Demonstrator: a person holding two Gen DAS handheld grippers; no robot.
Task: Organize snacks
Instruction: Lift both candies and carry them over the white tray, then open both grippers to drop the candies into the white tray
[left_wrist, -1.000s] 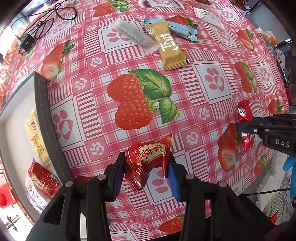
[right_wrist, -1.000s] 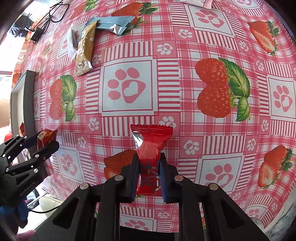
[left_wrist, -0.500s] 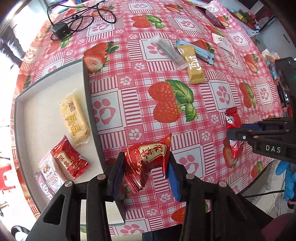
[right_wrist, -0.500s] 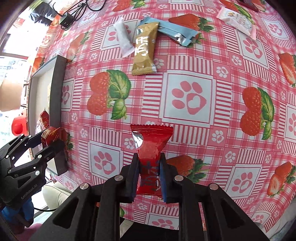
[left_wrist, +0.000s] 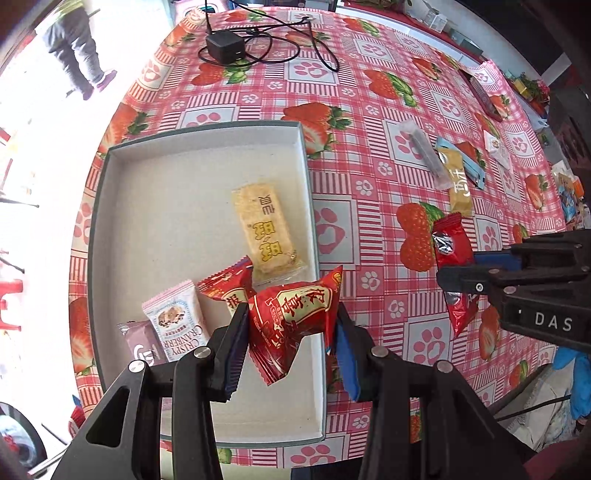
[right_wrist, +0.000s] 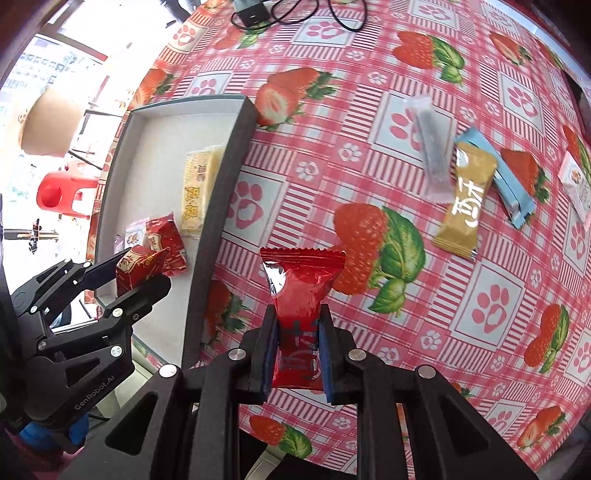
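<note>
My left gripper (left_wrist: 290, 334) is shut on a puffy red snack packet (left_wrist: 295, 317) and hangs above the near right part of the shallow white tray (left_wrist: 159, 192). The tray holds a yellow rice cracker (left_wrist: 264, 230), a red packet (left_wrist: 227, 290), a white cranberry bar (left_wrist: 177, 325) and a brown packet (left_wrist: 142, 343). My right gripper (right_wrist: 297, 360) is shut on a slim red wrapper (right_wrist: 299, 295), held over the tablecloth right of the tray's dark rim (right_wrist: 221, 199). In the right wrist view the left gripper (right_wrist: 138, 273) shows with its red packet (right_wrist: 138, 267).
On the strawberry tablecloth to the right lie a gold packet (right_wrist: 465, 203), a clear stick packet (right_wrist: 432, 155), a blue wrapper (right_wrist: 498, 177) and a white packet (right_wrist: 576, 184). A black charger with cables (left_wrist: 225, 50) sits at the far edge. A person stands beyond the table.
Both grippers moved left across the table with their packets. The tray came fully into the left wrist view, and the left packet now hangs over it instead of over the cloth.
</note>
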